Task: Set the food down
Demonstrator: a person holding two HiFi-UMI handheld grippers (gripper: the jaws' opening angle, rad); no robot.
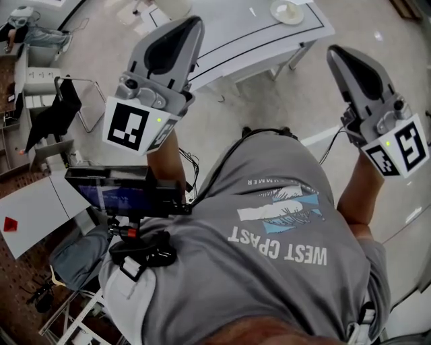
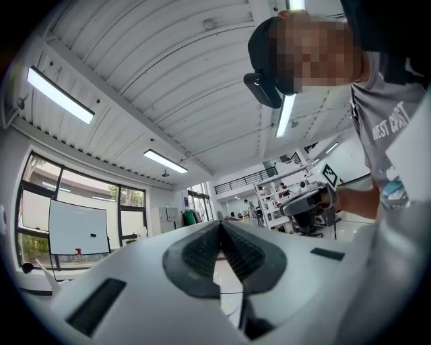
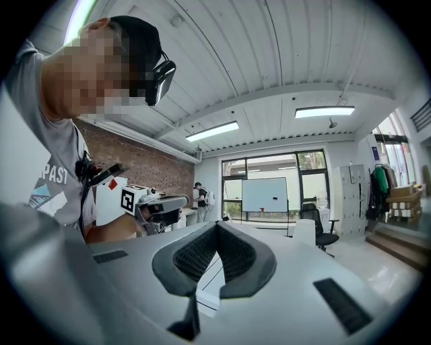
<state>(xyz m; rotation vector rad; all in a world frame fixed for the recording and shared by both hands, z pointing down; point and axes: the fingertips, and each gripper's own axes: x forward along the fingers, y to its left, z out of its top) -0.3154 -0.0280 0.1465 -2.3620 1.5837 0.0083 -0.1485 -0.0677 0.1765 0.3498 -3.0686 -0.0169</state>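
Note:
Both grippers are held up level in front of the person's grey T-shirt (image 1: 269,236). In the head view my left gripper (image 1: 193,23) is at upper left and my right gripper (image 1: 334,52) at upper right. Each has its jaws closed tip to tip with nothing between them, as the left gripper view (image 2: 220,226) and the right gripper view (image 3: 215,228) also show. A white plate (image 1: 287,11) lies on the white table (image 1: 256,34) ahead; I cannot tell whether it holds food. No food shows in either gripper.
A dark screen (image 1: 121,192) is mounted at the person's chest. A chair draped with dark cloth (image 1: 57,111) stands at the left. In the right gripper view a whiteboard (image 3: 264,195) and an office chair (image 3: 322,232) stand far off.

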